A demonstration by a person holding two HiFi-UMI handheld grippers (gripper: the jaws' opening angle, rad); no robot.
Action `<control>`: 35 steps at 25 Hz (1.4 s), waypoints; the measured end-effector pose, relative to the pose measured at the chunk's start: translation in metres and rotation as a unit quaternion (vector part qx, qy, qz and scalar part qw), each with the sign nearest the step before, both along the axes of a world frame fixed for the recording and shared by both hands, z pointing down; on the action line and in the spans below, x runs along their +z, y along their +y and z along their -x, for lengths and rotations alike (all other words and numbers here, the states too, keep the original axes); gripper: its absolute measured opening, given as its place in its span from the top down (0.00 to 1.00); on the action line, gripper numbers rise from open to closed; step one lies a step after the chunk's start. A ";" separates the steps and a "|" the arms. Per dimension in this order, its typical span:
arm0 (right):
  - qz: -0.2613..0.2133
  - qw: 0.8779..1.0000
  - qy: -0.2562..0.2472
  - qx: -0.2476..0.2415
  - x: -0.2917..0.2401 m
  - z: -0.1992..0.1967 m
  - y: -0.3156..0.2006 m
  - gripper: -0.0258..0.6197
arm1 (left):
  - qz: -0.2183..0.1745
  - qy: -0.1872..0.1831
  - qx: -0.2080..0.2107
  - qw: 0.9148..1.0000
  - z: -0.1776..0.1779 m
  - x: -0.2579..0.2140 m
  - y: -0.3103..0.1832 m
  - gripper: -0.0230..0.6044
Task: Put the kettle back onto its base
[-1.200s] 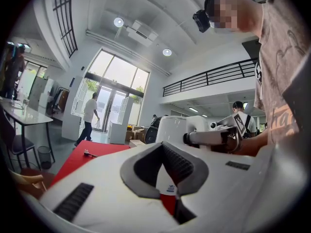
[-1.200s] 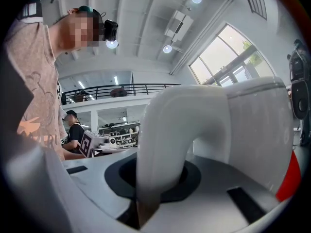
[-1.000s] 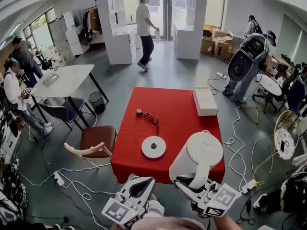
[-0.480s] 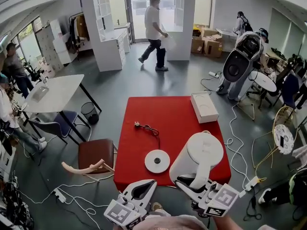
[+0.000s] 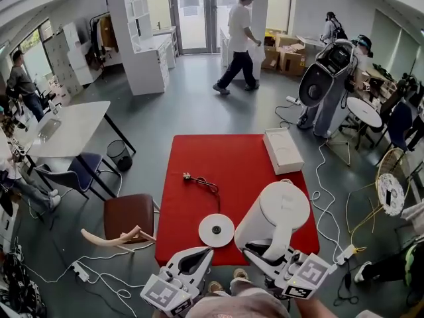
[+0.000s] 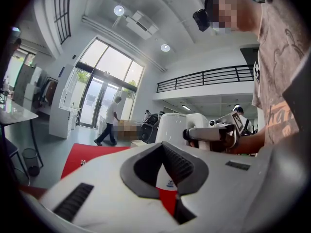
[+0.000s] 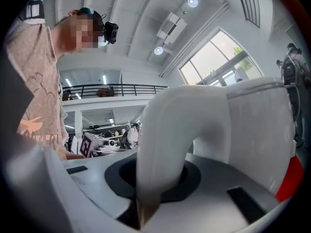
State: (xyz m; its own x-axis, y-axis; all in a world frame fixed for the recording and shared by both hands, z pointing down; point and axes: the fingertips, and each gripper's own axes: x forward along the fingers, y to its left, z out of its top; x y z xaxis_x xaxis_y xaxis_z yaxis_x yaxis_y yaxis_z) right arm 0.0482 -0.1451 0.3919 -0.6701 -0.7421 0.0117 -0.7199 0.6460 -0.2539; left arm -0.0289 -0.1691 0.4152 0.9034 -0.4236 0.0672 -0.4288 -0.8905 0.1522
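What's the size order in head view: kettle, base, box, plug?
1. kettle: largest, though it's held nearest the camera, which inflates it.
2. box: slightly bigger than the base, but it lies farther off, so this order is unsure.
3. base
4. plug: clearly smallest.

Beyond the fingers [image 5: 173, 262] a red-covered table [image 5: 232, 158] stands on a grey floor [image 5: 172, 111]. Left of the fingers sit a brown chair [image 5: 129, 214] and, farther off, a white table [image 5: 76, 124] with a dark bin [image 5: 119, 155] beside it. Far ahead, white shelving [image 5: 136, 42] flanks tall glass doors [image 5: 195, 12] that let in daylight. What look like cardboard boxes [image 5: 281, 48] are stacked to the doors' right. Cables [image 5: 331, 197] trail over the floor on the fingers' right. Overhead, round ceiling lights [image 6: 119, 10] glow, and a black-railed mezzanine [image 6: 204, 76] runs along the white wall.
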 end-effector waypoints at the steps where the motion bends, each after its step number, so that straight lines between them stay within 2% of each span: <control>1: 0.000 1.000 0.001 -0.004 0.000 -0.002 -0.003 0.86 | 0.002 0.000 -0.003 1.000 -0.002 0.000 -0.004 0.97; 7: 0.009 0.999 0.009 -0.032 0.002 -0.010 -0.019 0.86 | 0.008 0.002 -0.016 1.000 -0.017 0.000 -0.015 0.97; 11: 0.013 0.999 0.008 -0.042 0.004 -0.011 -0.031 0.86 | 0.037 -0.011 -0.018 0.999 -0.024 0.002 -0.018 0.97; 15: 0.017 0.998 0.008 -0.056 0.009 -0.010 -0.046 0.86 | 0.008 -0.006 -0.031 0.999 -0.020 0.009 -0.028 0.97; 20: 0.015 0.996 0.011 -0.084 0.016 -0.002 -0.063 0.86 | 0.018 -0.011 -0.049 0.999 -0.018 0.010 -0.032 0.97; 28: 0.021 0.991 0.010 -0.135 0.029 0.030 -0.098 0.86 | 0.039 -0.017 -0.088 0.995 0.000 0.008 -0.033 0.97; 33: 0.027 0.987 0.007 -0.158 0.044 0.057 -0.127 0.86 | 0.026 -0.026 -0.135 0.990 0.029 0.009 -0.045 0.97; 35: 0.027 0.986 0.015 -0.166 0.049 0.065 -0.132 0.86 | 0.023 -0.021 -0.136 0.990 0.035 0.009 -0.045 0.97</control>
State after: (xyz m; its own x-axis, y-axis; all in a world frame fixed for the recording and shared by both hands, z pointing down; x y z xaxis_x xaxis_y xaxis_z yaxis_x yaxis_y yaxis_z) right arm -0.0163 -0.2773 0.4410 -0.8743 -0.4806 0.0680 -0.4793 0.8329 -0.2765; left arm -0.0636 -0.2145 0.4239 0.7520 -0.6469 0.1269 -0.6590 -0.7334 0.1666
